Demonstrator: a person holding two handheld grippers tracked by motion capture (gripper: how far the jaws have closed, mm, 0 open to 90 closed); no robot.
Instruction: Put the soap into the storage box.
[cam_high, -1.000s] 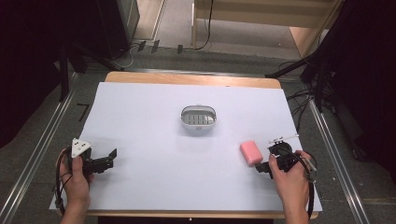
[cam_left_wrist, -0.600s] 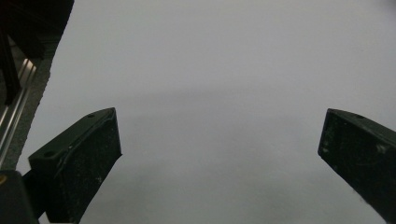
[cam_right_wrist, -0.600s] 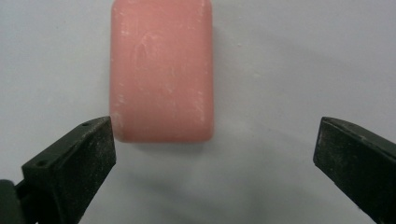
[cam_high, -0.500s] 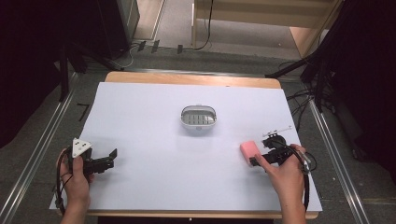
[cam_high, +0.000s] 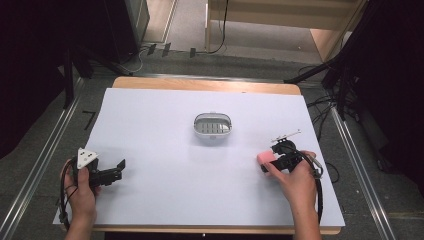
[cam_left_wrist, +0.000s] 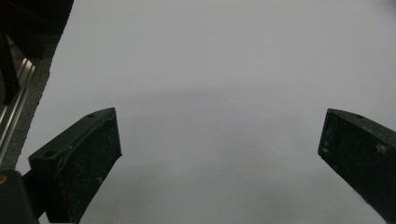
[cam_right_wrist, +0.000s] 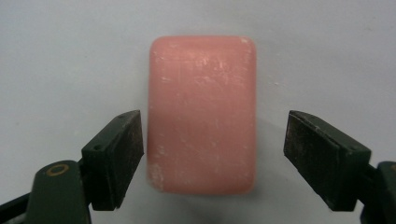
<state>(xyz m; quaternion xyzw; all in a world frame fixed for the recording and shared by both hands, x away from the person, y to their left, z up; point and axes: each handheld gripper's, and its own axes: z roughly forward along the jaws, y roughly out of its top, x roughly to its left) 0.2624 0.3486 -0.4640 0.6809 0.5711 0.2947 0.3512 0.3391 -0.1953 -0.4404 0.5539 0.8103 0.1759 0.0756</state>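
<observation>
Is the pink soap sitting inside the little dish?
No, the pink soap lies on the white table, apart from the dish.

Soap bar (cam_right_wrist: 201, 114) is salmon pink, flecked with pale scuffs. Soap dish (cam_high: 213, 125) is grey with a slotted, ribbed floor, on a white sheet (cam_high: 150, 130) over a tan wooden table (cam_high: 200, 84). Gripper jaws are black.

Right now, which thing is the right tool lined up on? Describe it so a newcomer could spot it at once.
Start at the white sheet covering the table and go to its near right side, where the person's right hand holds the right tool. Between its open jaws lies a pink soap bar, flat on the sheet. It is the sole pink, blocky item; the oval grey dish sits mid-table.
</observation>
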